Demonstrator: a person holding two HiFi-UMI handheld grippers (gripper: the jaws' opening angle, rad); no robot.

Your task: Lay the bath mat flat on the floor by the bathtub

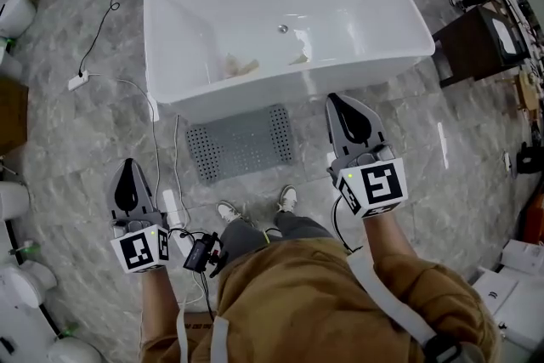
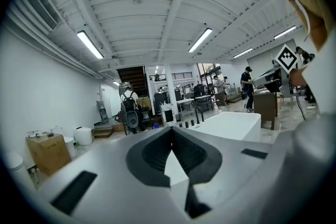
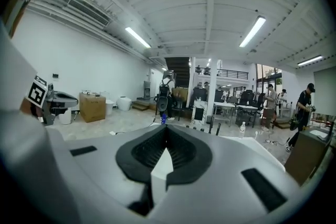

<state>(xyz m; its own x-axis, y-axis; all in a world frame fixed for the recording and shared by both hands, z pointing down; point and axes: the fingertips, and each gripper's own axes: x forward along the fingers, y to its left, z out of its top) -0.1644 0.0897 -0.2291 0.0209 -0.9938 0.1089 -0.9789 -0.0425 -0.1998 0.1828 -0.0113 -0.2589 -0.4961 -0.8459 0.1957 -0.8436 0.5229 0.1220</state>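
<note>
brown jacket (image 1: 340, 302) and the person's shoes (image 1: 228, 211) fill the bottom of the head view, with the left gripper (image 1: 127, 170) and the right gripper (image 1: 338, 104) held out on either side, both pointing towards the white bathtub (image 1: 280, 93). each gripper's own view shows its dark ribbed jaws pressed together with nothing between them. grey bath mat (image 1: 240, 142), dotted with holes, lies flat on the marbled floor (image 1: 85, 149) just beside the tub's front wall, between the two grippers and ahead of the shoes.
</note>
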